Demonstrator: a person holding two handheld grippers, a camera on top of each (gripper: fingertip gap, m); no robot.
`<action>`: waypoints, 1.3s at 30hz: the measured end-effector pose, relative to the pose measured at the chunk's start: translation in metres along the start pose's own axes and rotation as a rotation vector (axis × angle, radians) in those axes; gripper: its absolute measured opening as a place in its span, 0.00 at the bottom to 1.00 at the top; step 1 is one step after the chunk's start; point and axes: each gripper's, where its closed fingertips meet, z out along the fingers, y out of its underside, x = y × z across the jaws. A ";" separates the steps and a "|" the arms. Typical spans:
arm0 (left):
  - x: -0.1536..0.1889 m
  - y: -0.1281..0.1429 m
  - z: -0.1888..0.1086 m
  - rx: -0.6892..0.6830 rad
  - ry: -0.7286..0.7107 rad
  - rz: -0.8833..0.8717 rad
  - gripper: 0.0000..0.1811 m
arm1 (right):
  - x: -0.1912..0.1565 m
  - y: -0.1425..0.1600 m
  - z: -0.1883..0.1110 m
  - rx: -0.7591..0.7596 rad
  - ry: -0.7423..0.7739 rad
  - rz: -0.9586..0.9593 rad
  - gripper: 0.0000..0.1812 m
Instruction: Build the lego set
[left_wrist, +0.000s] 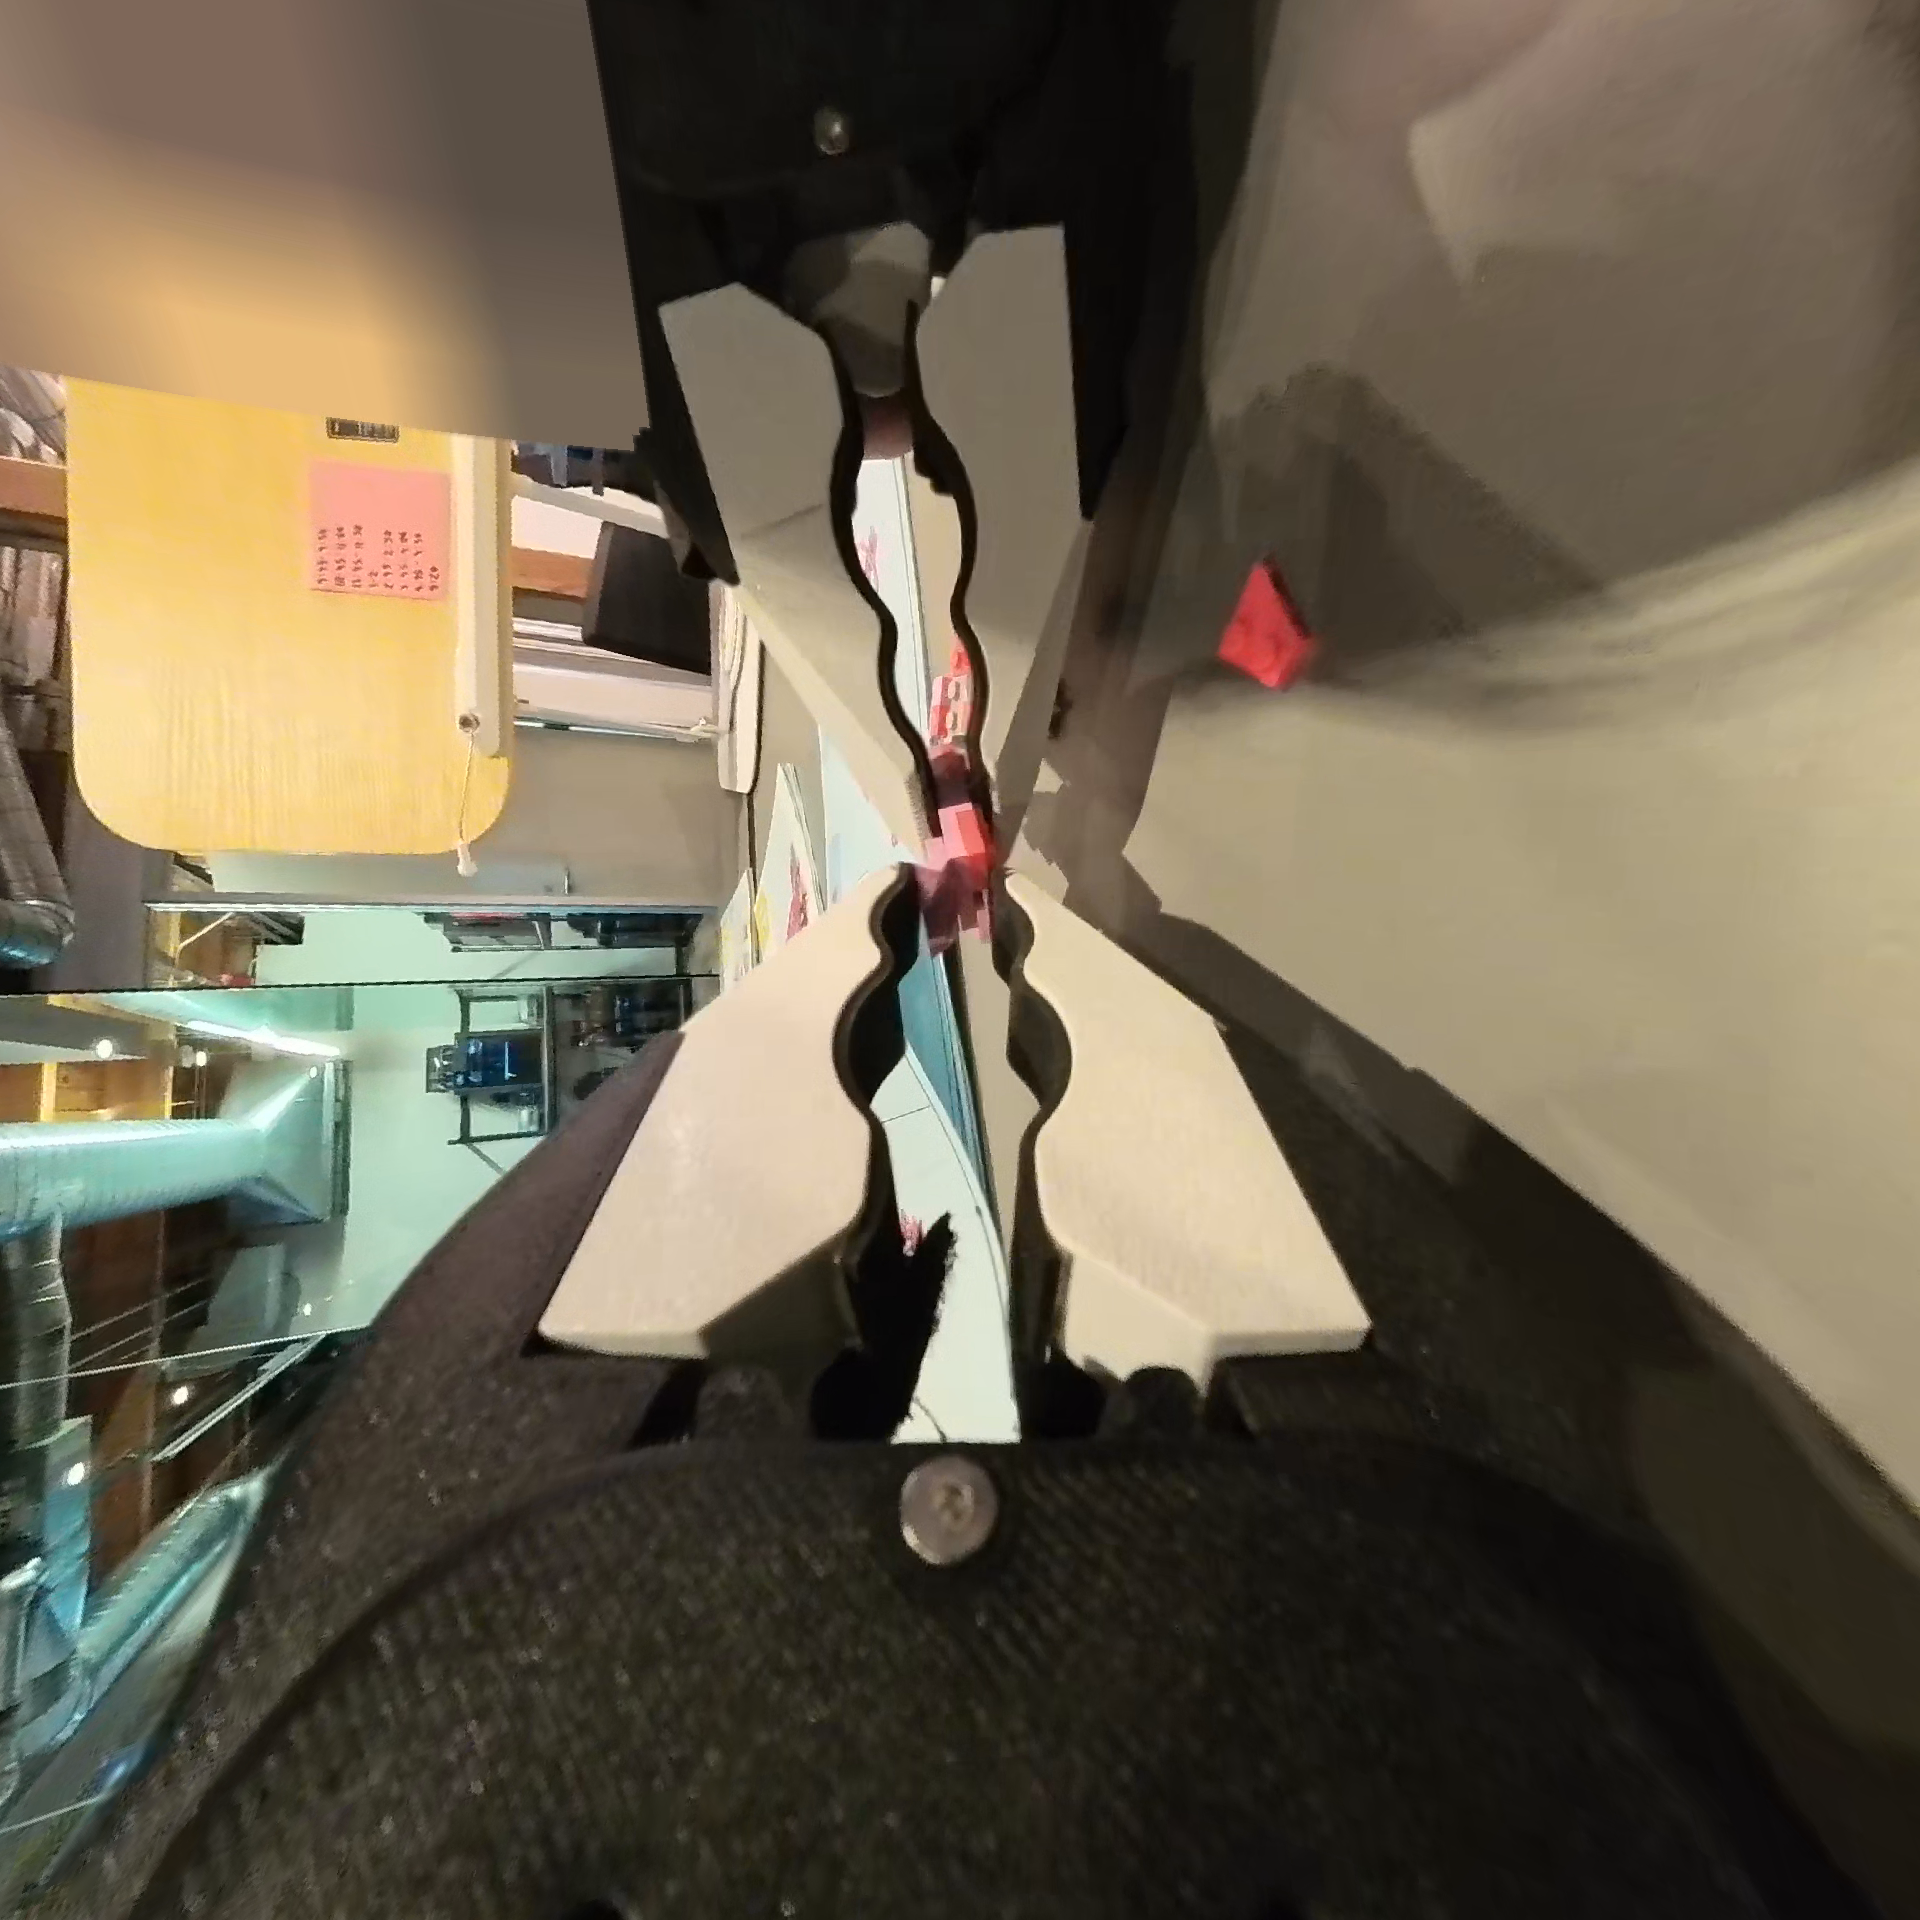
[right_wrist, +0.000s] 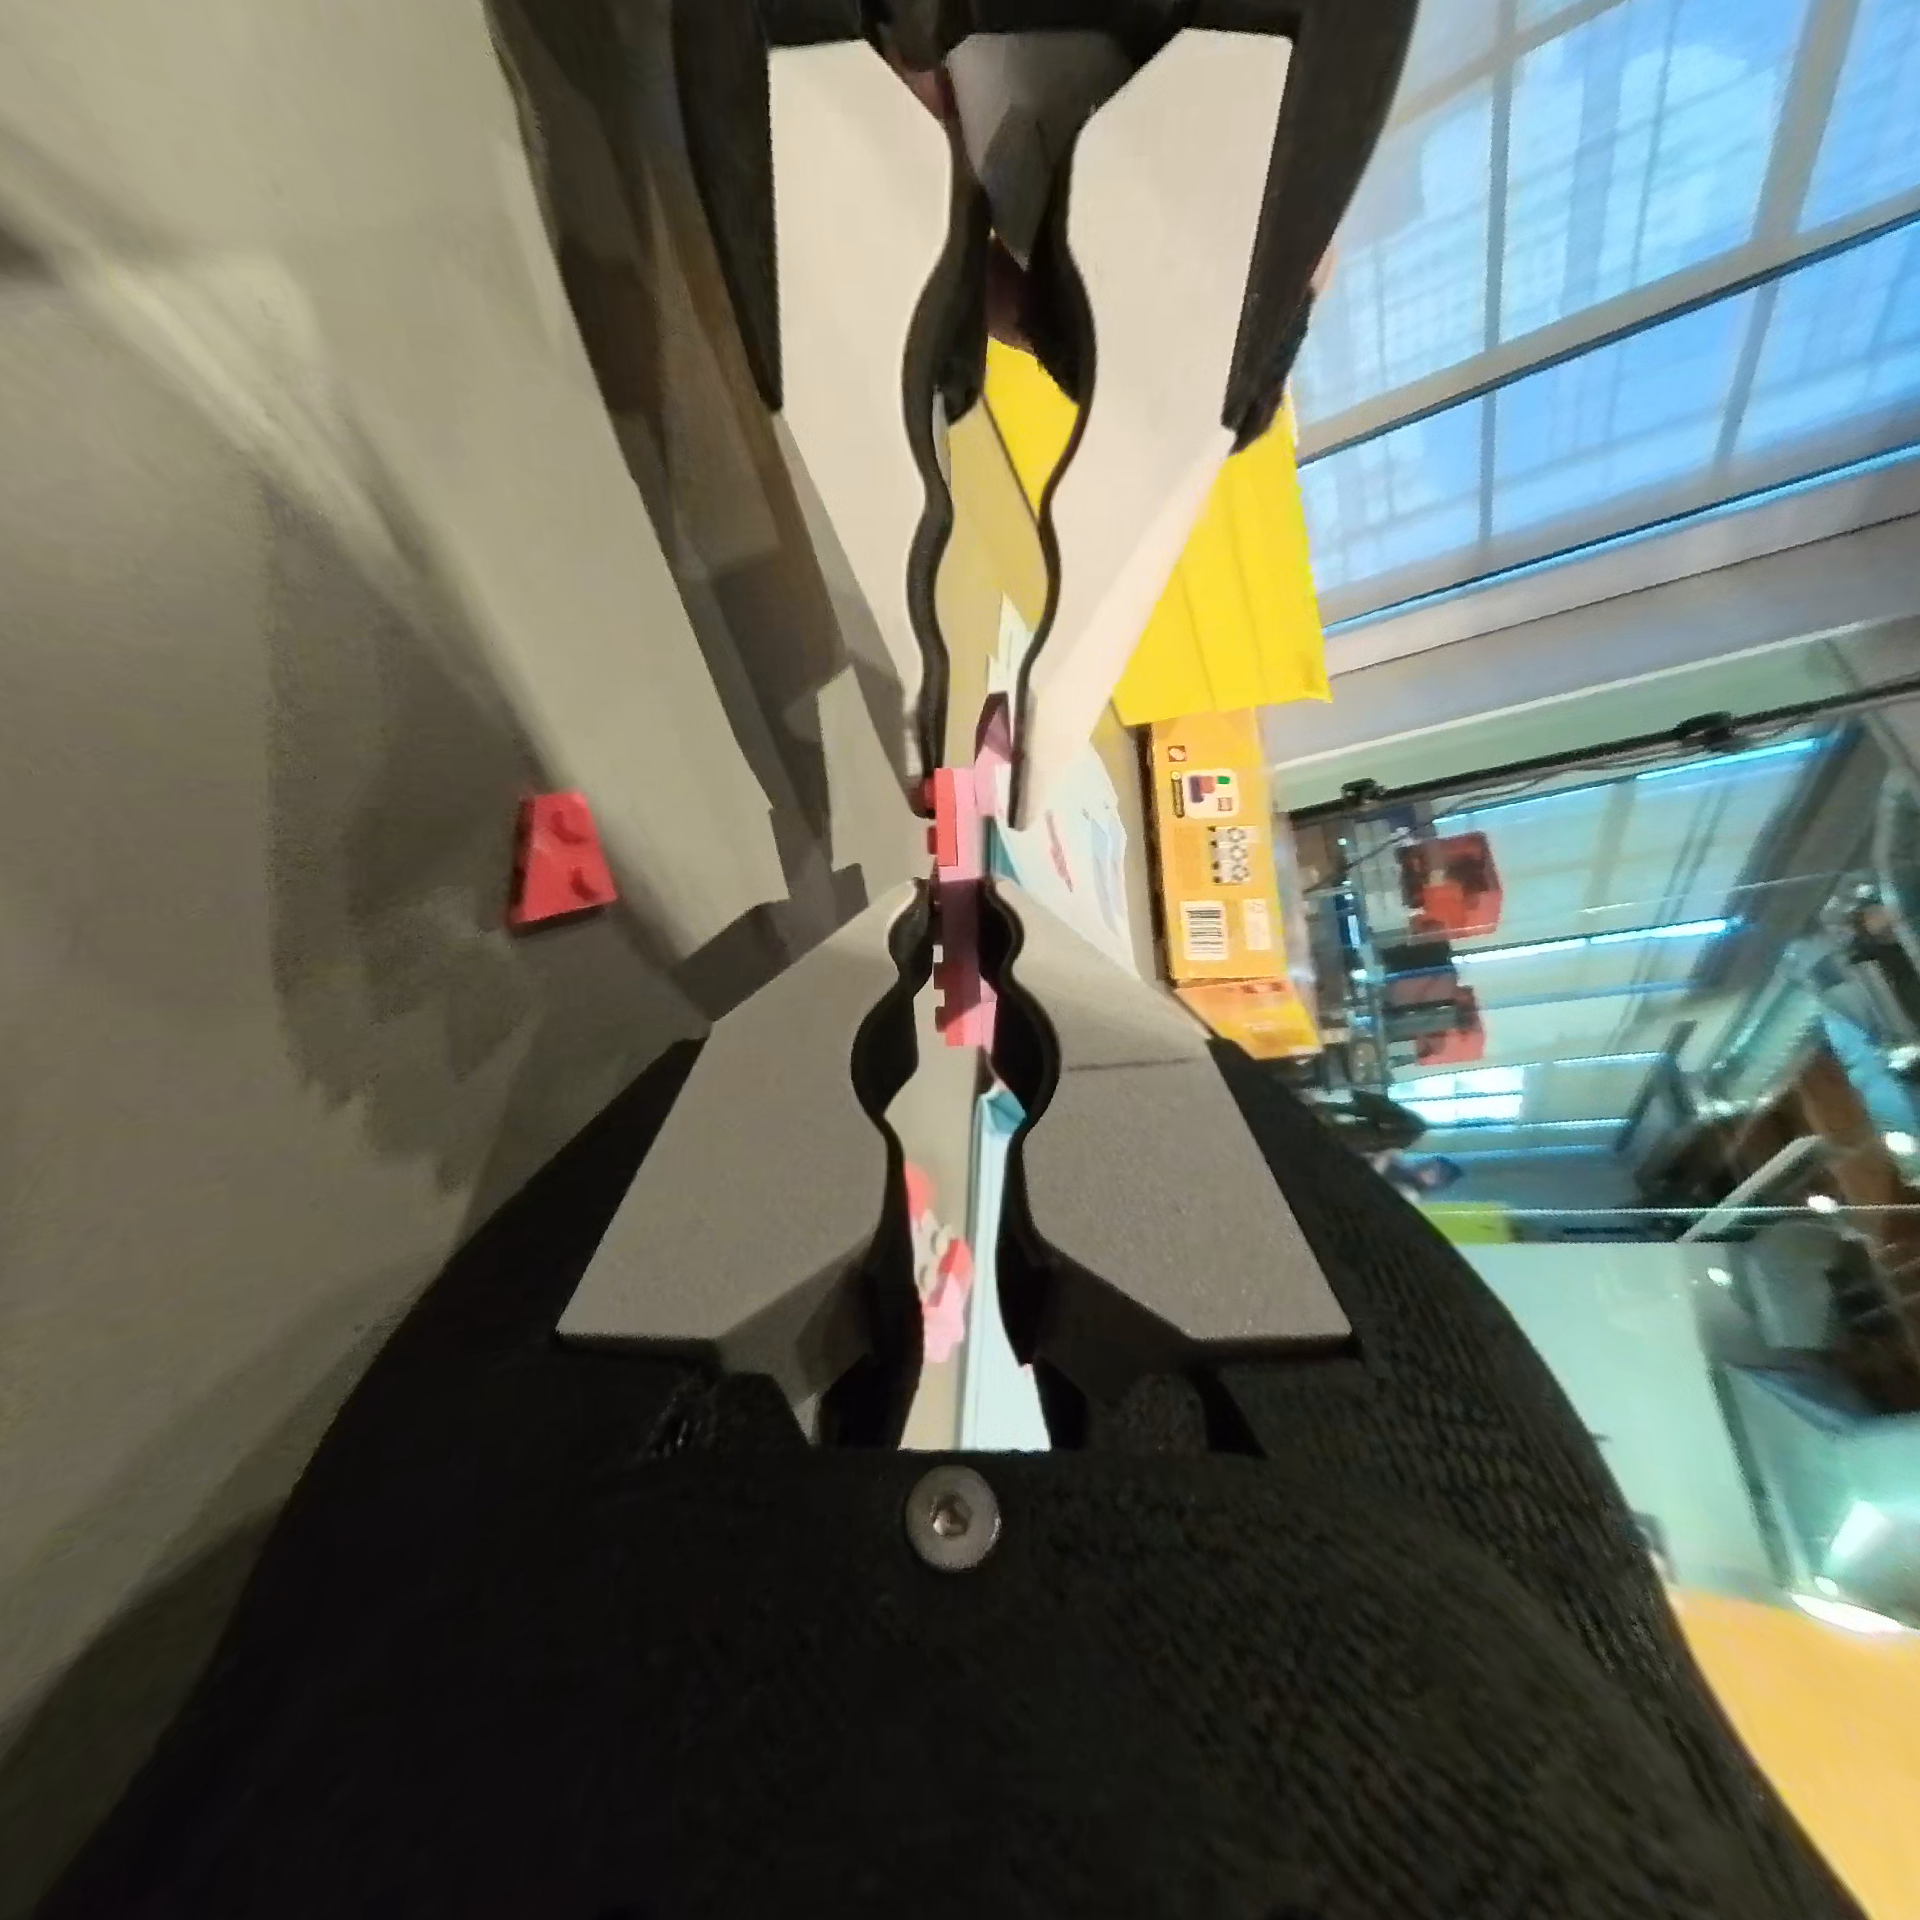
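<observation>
Black claw housing fills the foreground of both wrist views, with the pale fingers running forward from it. The left claw (left_wrist: 956, 883) is narrowed onto a small pink and red brick cluster (left_wrist: 961, 831), and the right claw (right_wrist: 956, 894) pinches the same build (right_wrist: 961, 831) from the opposite side, so the two meet tip to tip above the grey worktop (left_wrist: 1558, 935). Both look closed on it, though the tips crowd each other and I cannot say which claw bears the weight.

One loose red wedge plate (right_wrist: 559, 862) lies on the worktop well apart from the claws, studs up and untouched; the left view shows it too (left_wrist: 1265, 629). Beyond the fingers are a yellow set box (right_wrist: 1216, 862) and what seems to be the instruction sheet (right_wrist: 1081, 831), lying flat.

Judging by this, the build is partly done: several plates are already joined into a short stack, and the present step looks like pressing or steadying that stack. At least the wedge plate remains to be added; how many other pieces are left cannot be seen.
</observation>
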 end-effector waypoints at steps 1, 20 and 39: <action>0.000 0.000 0.000 -0.003 -0.001 0.004 0.07 | 0.001 0.000 0.000 -0.004 0.014 -0.025 0.03; -0.020 0.030 0.005 -0.112 -0.040 -0.327 0.06 | 0.030 0.002 0.000 0.036 0.191 0.014 0.39; 0.006 0.000 -0.028 0.107 0.520 -1.976 0.06 | 0.120 0.049 -0.114 0.050 0.764 0.317 0.64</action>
